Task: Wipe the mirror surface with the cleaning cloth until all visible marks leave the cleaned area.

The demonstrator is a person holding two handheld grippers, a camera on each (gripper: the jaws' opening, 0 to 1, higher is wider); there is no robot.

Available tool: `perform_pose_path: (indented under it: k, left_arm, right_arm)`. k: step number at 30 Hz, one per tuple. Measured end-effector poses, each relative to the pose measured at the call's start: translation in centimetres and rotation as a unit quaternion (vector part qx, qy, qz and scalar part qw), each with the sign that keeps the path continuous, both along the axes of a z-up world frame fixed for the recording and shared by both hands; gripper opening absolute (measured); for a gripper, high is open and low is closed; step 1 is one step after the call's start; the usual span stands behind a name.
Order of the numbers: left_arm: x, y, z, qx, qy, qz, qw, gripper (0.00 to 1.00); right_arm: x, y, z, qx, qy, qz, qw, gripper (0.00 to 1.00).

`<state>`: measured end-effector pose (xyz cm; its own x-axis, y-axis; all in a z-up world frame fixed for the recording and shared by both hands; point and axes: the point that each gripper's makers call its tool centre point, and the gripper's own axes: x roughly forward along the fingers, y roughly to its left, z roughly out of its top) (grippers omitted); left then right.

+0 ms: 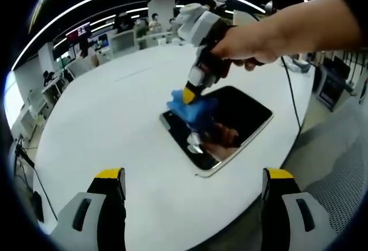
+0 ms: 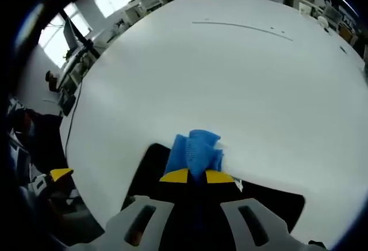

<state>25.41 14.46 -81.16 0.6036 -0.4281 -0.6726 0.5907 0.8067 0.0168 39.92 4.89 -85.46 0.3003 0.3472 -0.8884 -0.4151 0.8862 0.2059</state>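
A dark rectangular mirror (image 1: 230, 125) with rounded corners lies flat on the white table (image 1: 115, 124). My right gripper (image 1: 190, 92), held by a hand, is shut on a blue cleaning cloth (image 1: 192, 111) and presses it onto the mirror's far left corner. In the right gripper view the blue cloth (image 2: 195, 150) sticks out between the yellow-tipped jaws of the right gripper (image 2: 196, 176), over the mirror's edge (image 2: 146, 167). My left gripper (image 1: 194, 179) hangs open near the table's front edge, short of the mirror, with nothing between its jaws.
The big round white table has bare room to the left and beyond the mirror. A black cable (image 1: 292, 92) runs off the table's right side. Desks, monitors and people stand in the background (image 1: 115, 32). The floor lies beyond the near table edge (image 1: 333, 176).
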Motion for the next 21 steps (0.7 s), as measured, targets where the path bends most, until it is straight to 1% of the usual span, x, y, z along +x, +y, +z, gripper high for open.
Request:
perform_pose_path:
  k: [7, 12, 21]
  left_arm:
    - [0.0, 0.0, 0.1, 0.003, -0.001, -0.001, 1.0, 0.99]
    - [0.0, 0.0, 0.0, 0.004, 0.0, -0.002, 1.0, 0.99]
    - [0.1, 0.0, 0.0, 0.004, -0.002, 0.0, 1.0, 0.99]
  right_arm:
    - [-0.1, 0.0, 0.0, -0.012, -0.008, 0.008, 0.9999, 0.03]
    - [0.0, -0.1, -0.2, -0.003, -0.002, -0.009, 1.0, 0.03]
    - [-1.2, -0.2, -0.1, 0.001, 0.0, -0.018, 0.9998, 0.03]
